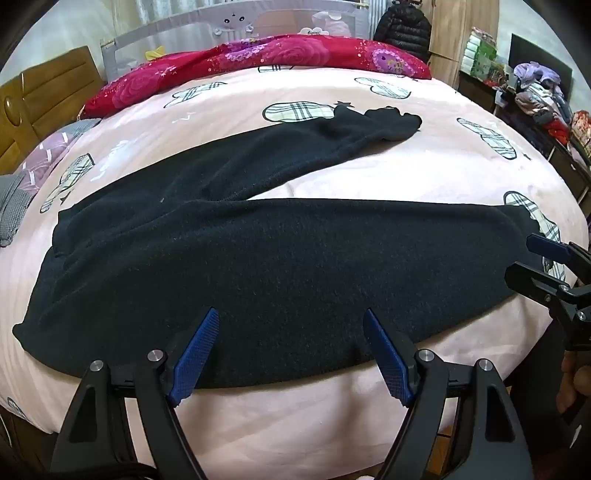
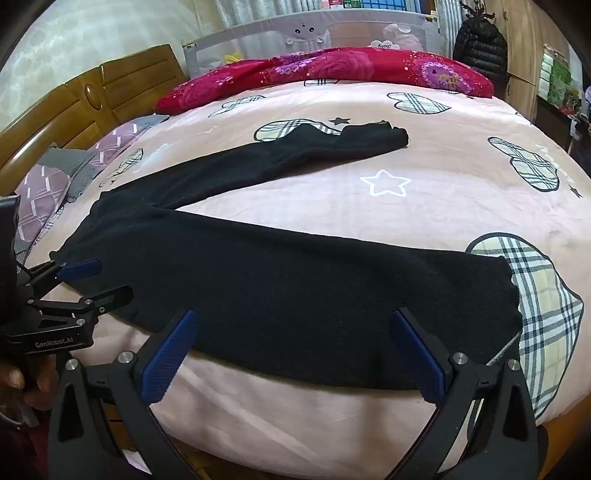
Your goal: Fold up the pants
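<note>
Black fleece pants [image 1: 280, 266] lie flat on the pink bed cover [image 1: 424, 177], waist at the left and legs spread in a V toward the right. The near leg [image 2: 332, 291] runs along the bed's front edge. The far leg [image 2: 295, 155] angles off toward the back. My left gripper [image 1: 291, 312] is open above the near edge of the pants by the waist end; it also shows in the right wrist view [image 2: 112, 278]. My right gripper [image 2: 293, 314] is open over the near leg's lower half, its fingers also visible in the left wrist view [image 1: 521, 256]. Neither grips any cloth.
A red floral quilt [image 1: 258, 55] lies along the back of the bed by a grey bed rail [image 2: 295, 33]. Pillows [image 2: 44, 192] and a wooden headboard [image 2: 92, 99] are at the left. A black jacket [image 1: 404, 26] hangs behind, and a cabinet with piled clothes [image 1: 539, 96] stands at the right.
</note>
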A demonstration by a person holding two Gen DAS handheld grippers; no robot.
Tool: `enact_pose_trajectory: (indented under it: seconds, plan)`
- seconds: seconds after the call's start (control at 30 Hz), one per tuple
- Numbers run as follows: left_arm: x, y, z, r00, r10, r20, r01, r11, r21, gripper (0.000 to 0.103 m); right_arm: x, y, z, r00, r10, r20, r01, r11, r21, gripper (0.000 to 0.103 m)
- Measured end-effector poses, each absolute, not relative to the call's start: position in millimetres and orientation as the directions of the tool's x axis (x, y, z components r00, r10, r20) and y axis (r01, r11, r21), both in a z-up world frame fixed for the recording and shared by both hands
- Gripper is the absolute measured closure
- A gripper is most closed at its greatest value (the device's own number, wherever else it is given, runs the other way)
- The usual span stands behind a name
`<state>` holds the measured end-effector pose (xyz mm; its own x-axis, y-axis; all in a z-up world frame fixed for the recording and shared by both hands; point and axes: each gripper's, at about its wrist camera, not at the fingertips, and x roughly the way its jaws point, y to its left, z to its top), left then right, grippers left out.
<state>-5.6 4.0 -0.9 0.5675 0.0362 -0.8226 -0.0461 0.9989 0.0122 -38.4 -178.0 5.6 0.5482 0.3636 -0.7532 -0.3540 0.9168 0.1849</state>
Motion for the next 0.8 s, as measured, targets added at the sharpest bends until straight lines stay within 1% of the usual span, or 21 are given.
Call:
enact_pose_trajectory:
  seconds: [0.8]
  plan:
    - [-6.9, 3.5, -0.9, 0.567, 0.033, -0.823, -0.044, 0.999, 0.010, 0.022, -37.2, -180.2, 4.1, 0.547, 0.358, -0.756, -0.347, 0.919, 0.185, 0.000]
